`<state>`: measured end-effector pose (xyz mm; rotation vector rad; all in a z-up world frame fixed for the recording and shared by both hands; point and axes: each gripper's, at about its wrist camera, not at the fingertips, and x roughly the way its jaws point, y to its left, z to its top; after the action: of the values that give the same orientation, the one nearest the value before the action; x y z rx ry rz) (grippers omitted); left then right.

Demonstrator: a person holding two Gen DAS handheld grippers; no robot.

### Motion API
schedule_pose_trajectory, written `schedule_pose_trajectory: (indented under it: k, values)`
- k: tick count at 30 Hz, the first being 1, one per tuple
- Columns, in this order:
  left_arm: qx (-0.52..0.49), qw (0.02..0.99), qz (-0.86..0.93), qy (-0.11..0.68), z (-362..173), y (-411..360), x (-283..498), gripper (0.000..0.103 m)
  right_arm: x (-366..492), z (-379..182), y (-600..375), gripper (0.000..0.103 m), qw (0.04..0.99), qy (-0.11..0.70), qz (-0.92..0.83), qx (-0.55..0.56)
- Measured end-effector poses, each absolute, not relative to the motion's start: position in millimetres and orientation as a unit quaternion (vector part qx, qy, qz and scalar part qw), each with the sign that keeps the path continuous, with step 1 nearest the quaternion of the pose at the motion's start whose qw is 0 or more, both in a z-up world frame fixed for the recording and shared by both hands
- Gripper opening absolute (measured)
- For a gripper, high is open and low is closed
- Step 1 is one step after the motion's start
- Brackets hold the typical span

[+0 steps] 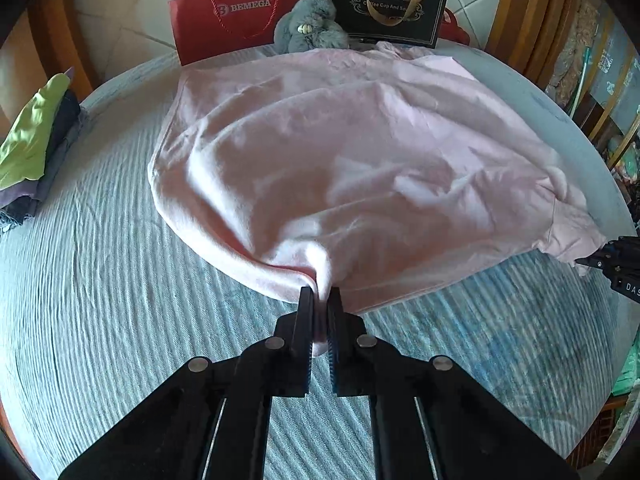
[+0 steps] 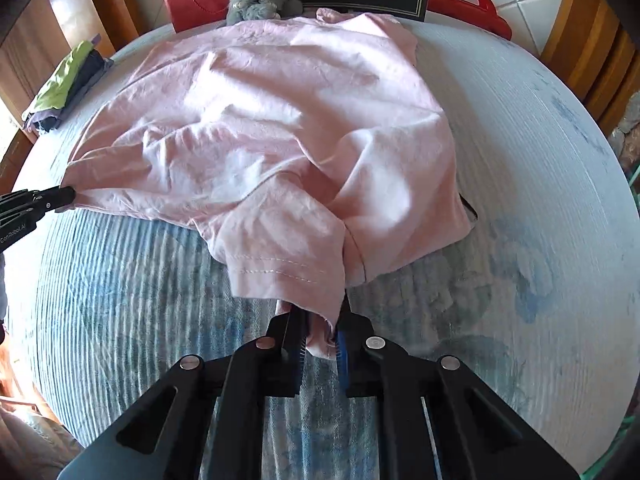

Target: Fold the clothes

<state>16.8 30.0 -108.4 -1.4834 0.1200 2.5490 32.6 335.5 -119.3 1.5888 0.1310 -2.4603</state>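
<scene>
A pink T-shirt [image 1: 340, 160] lies spread over a round table with a blue-white ribbed cloth [image 1: 120, 300]. My left gripper [image 1: 321, 298] is shut on the shirt's near edge, with cloth bunched between the fingers. My right gripper [image 2: 320, 320] is shut on the shirt's near sleeve end [image 2: 280, 248], which drapes over the fingers. The shirt [image 2: 280, 120] stretches between the two grippers along its near edge. The right gripper shows at the right edge of the left wrist view [image 1: 616, 260]; the left gripper shows at the left edge of the right wrist view [image 2: 60, 196].
A stack of folded clothes, green on top [image 1: 36, 148], sits at the table's left edge. At the back stand a red bag [image 1: 240, 16], a black gift bag [image 1: 384, 4] and a grey plush toy [image 1: 312, 24]. Wooden chairs [image 1: 528, 16] ring the table.
</scene>
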Motion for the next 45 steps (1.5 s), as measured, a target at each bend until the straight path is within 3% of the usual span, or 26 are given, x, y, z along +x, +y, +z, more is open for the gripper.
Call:
schedule_pose_trajectory:
  k: [8, 10, 11, 13, 14, 16, 19, 36, 37, 38, 39, 40, 45]
  values:
    - [-0.453, 0.094, 0.885, 0.055, -46, 24, -72, 0.005, -43, -30, 379, 0.008, 0.121, 0.026, -0.882, 0.455]
    - [-0.46, 0.099, 0.881, 0.043, -45, 28, -110, 0.01, -80, -29, 386, 0.008, 0.111, 0.02, -0.879, 0.464]
    - [-0.47, 0.097, 0.877, 0.032, -50, 27, -131, 0.02, -99, -29, 389, 0.013, 0.106, 0.017, -0.876, 0.469]
    - [-0.484, 0.086, 0.871, 0.013, -56, 21, -164, 0.032, -131, -35, 400, 0.063, 0.071, 0.011, -0.874, 0.481]
    - [-0.487, 0.077, 0.87, 0.007, -57, 18, -176, 0.035, -145, -38, 405, 0.07, 0.052, 0.011, -0.873, 0.486]
    - [-0.484, 0.069, 0.873, 0.003, -54, 7, -183, 0.039, -160, -42, 417, 0.069, 0.026, 0.003, -0.871, 0.491]
    - [-0.485, 0.068, 0.872, 0.009, -53, -4, -179, 0.053, -166, -46, 432, 0.069, 0.028, -0.015, -0.87, 0.493]
    - [-0.519, 0.108, 0.847, 0.032, -107, 61, -149, 0.053, -146, -73, 413, 0.07, 0.109, -0.006, -0.857, 0.504]
    - [-0.517, 0.101, 0.849, 0.033, -109, 60, -151, 0.053, -147, -73, 411, 0.07, 0.113, -0.004, -0.857, 0.503]
    - [-0.515, 0.095, 0.851, 0.033, -111, 60, -154, 0.043, -149, -74, 408, 0.071, 0.119, -0.002, -0.856, 0.503]
    - [-0.517, 0.088, 0.851, 0.027, -112, 57, -156, 0.03, -151, -75, 405, 0.072, 0.125, -0.001, -0.855, 0.503]
    - [-0.52, 0.078, 0.851, 0.021, -113, 53, -159, 0.004, -153, -77, 402, 0.072, 0.13, 0.001, -0.854, 0.504]
    - [-0.524, 0.051, 0.85, 0.002, -112, 31, -167, 0.004, -175, -90, 397, 0.072, 0.121, -0.004, -0.85, 0.513]
